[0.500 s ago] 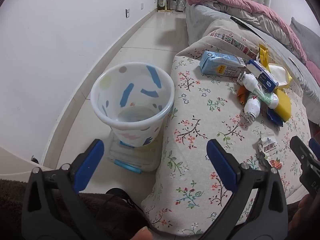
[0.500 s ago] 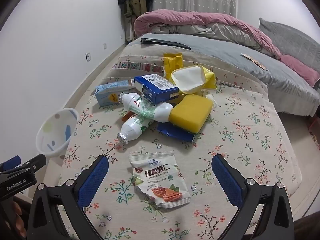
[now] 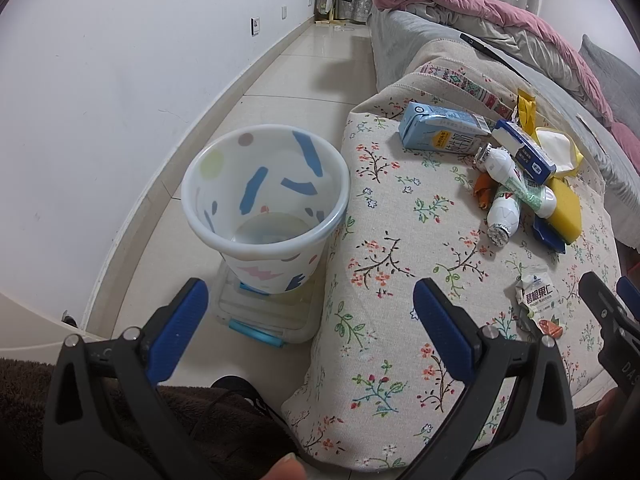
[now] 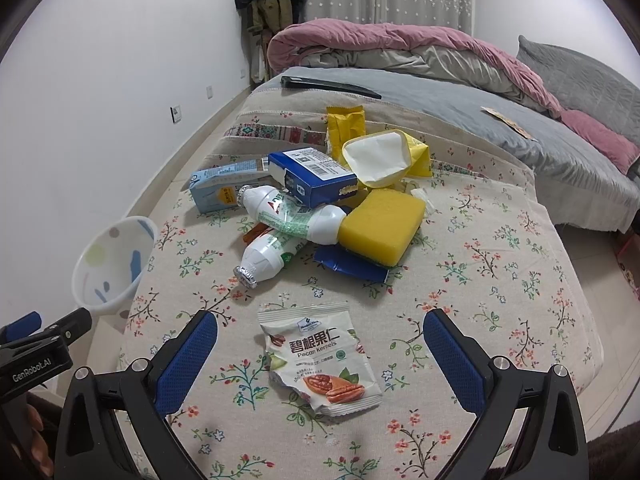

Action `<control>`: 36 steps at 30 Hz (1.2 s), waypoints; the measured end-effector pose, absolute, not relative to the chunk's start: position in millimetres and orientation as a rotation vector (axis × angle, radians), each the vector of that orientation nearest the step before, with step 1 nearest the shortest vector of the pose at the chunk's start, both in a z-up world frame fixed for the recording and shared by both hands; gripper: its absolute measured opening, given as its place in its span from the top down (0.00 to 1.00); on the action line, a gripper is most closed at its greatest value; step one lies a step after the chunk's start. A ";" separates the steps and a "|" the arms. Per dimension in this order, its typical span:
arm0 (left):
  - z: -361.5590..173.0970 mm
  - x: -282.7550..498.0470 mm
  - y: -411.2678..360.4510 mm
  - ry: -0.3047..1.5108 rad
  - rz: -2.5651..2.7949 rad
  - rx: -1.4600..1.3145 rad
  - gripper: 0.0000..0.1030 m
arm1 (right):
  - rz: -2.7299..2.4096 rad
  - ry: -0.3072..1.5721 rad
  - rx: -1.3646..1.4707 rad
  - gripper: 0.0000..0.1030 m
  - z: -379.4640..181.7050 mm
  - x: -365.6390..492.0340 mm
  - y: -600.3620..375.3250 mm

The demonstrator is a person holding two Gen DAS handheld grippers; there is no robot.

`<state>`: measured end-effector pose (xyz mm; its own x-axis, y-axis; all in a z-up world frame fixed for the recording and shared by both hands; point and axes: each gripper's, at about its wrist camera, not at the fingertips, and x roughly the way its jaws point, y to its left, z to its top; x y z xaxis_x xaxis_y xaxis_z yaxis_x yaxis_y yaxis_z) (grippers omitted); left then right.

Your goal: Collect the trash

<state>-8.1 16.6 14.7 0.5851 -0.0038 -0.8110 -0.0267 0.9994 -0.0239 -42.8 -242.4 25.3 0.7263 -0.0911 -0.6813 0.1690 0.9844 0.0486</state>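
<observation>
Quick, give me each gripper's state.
Left gripper: open, holding nothing, near the bin.
Right gripper: open, holding nothing, over the pecan packet.

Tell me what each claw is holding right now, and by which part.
Nothing is held. The left claw and right claw are both open and empty; the white pecan-kernel snack packet lies untouched on the floral cloth.

Open cloth around pecan packet [image 4: 318,364]; litter pile [image 4: 320,208] beyond.

An empty patterned wastebasket [image 3: 266,210] is seen beside the floral-covered bed [image 3: 384,280], framed by the wide-open left hand-held gripper [image 3: 310,312].
</observation>
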 end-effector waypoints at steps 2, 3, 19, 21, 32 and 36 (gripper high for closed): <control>14.7 -8.1 16.5 0.946 0.014 -0.034 0.01 | -0.145 0.744 0.110 0.00 25.2 -42.8 -242.5; 14.8 -8.1 16.7 0.946 0.014 -0.035 0.01 | -0.144 0.744 0.111 0.00 25.3 -42.8 -242.5; 16.0 -8.6 16.8 0.943 0.013 -0.036 0.01 | -0.144 0.744 0.112 0.00 24.8 -43.4 -242.7; 16.1 -8.5 16.9 0.943 0.013 -0.036 0.01 | -0.145 0.745 0.112 0.00 25.3 -43.1 -241.9; 19.6 -8.0 18.8 0.938 0.017 -0.040 0.01 | -0.143 0.735 0.118 0.00 25.9 -43.7 -239.9; 20.0 -8.0 19.4 0.936 0.017 -0.041 0.01 | -0.141 0.720 0.119 0.00 28.4 -44.5 -240.8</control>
